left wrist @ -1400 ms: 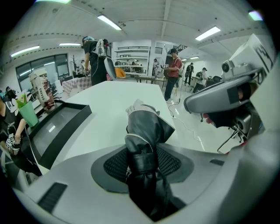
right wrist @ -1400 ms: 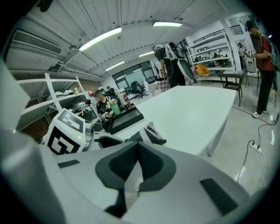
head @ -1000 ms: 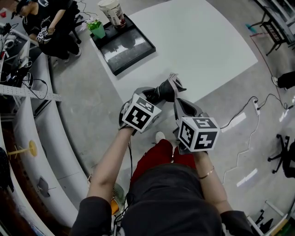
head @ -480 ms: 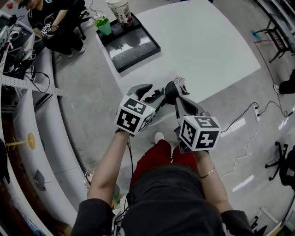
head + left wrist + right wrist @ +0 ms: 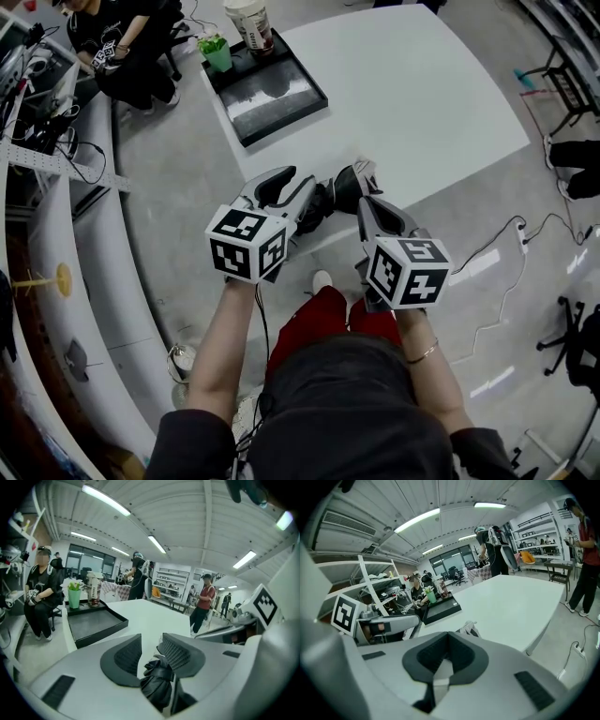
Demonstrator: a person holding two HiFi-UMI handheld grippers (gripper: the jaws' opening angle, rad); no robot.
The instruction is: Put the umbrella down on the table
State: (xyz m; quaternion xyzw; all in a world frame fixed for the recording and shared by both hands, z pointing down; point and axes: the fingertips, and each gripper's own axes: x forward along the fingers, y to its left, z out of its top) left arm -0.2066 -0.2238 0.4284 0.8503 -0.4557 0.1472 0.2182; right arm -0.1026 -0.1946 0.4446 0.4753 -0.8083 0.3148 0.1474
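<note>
The folded black umbrella (image 5: 328, 195) hangs in the air over the near edge of the white table (image 5: 403, 94). My right gripper (image 5: 364, 187) is shut on its right end; in the right gripper view the jaws (image 5: 447, 637) meet, and the umbrella's pale tip (image 5: 468, 629) pokes out beyond them. My left gripper (image 5: 292, 183) is at the umbrella's left end. Its jaws (image 5: 150, 641) have just been closing. The umbrella's dark bundle (image 5: 158, 684) lies low in the gap between them. Both ribbed pads show bare, and the table shows between the tips.
A black tray (image 5: 281, 98) sits on the table's far left corner, with a paper cup (image 5: 248, 21) and a green cup (image 5: 217, 52) at its back. A seated person (image 5: 131, 42) is beyond it. A curved white bench (image 5: 84, 253) runs along the left. A cable (image 5: 487, 244) crosses the floor on the right.
My left gripper has risen and shifted left, away from the right gripper, and its jaws stand narrower. The right gripper and the umbrella have stayed in place.
</note>
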